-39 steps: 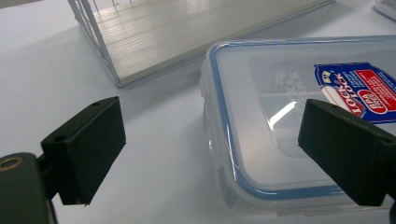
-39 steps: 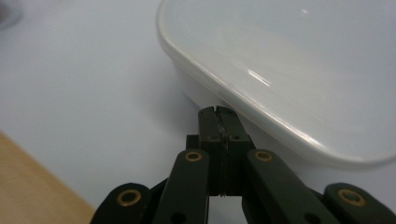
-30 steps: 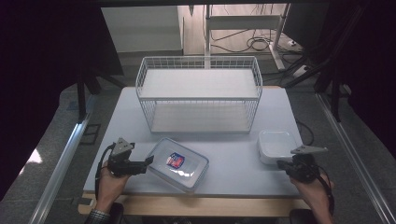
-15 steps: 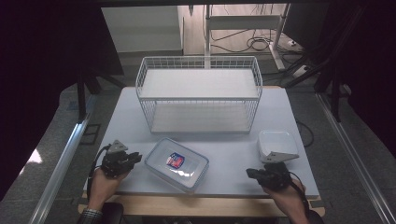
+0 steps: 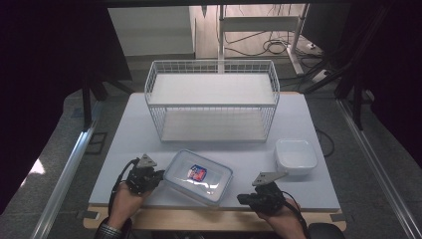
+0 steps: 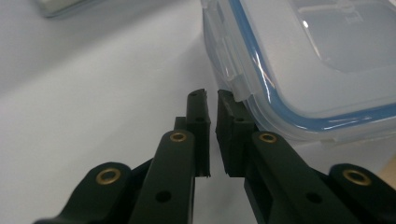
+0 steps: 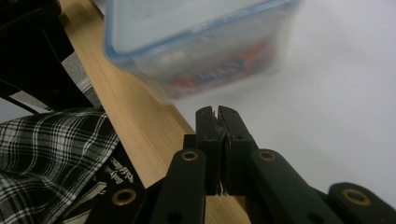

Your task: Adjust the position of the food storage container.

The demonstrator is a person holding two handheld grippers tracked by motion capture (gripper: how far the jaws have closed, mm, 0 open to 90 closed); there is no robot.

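Note:
A clear lidded container (image 5: 199, 177) with a blue seal and a red-and-blue label lies flat near the table's front edge. My left gripper (image 5: 158, 176) is at its left end. In the left gripper view the jaws (image 6: 211, 95) stand almost together with nothing between them, and the right jaw touches the container's (image 6: 317, 56) side latch. My right gripper (image 5: 242, 199) lies low at the front edge, pointing left at the container's near right corner. Its jaws (image 7: 216, 111) are pressed together, a short way from the blurred container (image 7: 201, 46).
A white wire basket rack (image 5: 211, 99) with two levels stands at the back middle of the pale table (image 5: 298, 119). A small white square tub (image 5: 296, 154) sits at the right. The wooden table edge (image 7: 135, 116) and a plaid garment (image 7: 46, 149) are close beside the right gripper.
The right gripper has swung left from beside the white tub to the front edge near the container. The left gripper has shifted right, up against the container's left end.

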